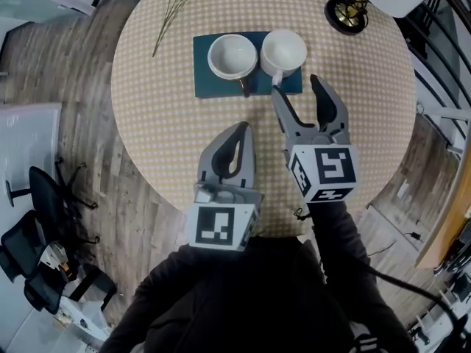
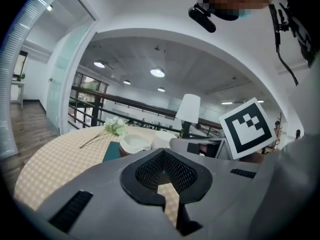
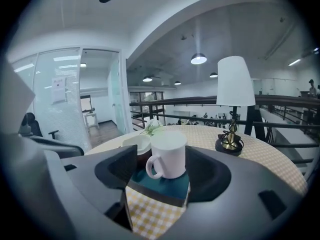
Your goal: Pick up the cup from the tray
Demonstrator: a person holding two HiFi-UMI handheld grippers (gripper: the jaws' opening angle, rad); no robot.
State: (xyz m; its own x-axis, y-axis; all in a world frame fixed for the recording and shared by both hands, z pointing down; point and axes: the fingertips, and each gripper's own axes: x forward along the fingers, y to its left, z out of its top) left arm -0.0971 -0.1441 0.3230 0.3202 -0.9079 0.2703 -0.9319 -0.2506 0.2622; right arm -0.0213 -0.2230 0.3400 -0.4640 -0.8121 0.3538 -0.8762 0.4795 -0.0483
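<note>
The smooth white cylindrical cup (image 1: 283, 50), handle toward the person, stands on a flat teal tray (image 1: 202, 79) beside a white bowl (image 1: 232, 56) on the round checked table (image 1: 162, 138), with the right gripper (image 1: 296, 87) spread just short of it and the left gripper (image 1: 241, 129) pressed together.

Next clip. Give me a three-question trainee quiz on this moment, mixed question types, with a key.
1. How many cups sit on the teal tray?
2. True or false: the left gripper is open.
3. Which cup stands in line with the gap between the fingers of the right gripper: A, the white mug, or B, the bowl-shaped cup?
Key: 1 two; 2 false; 3 A.
</note>
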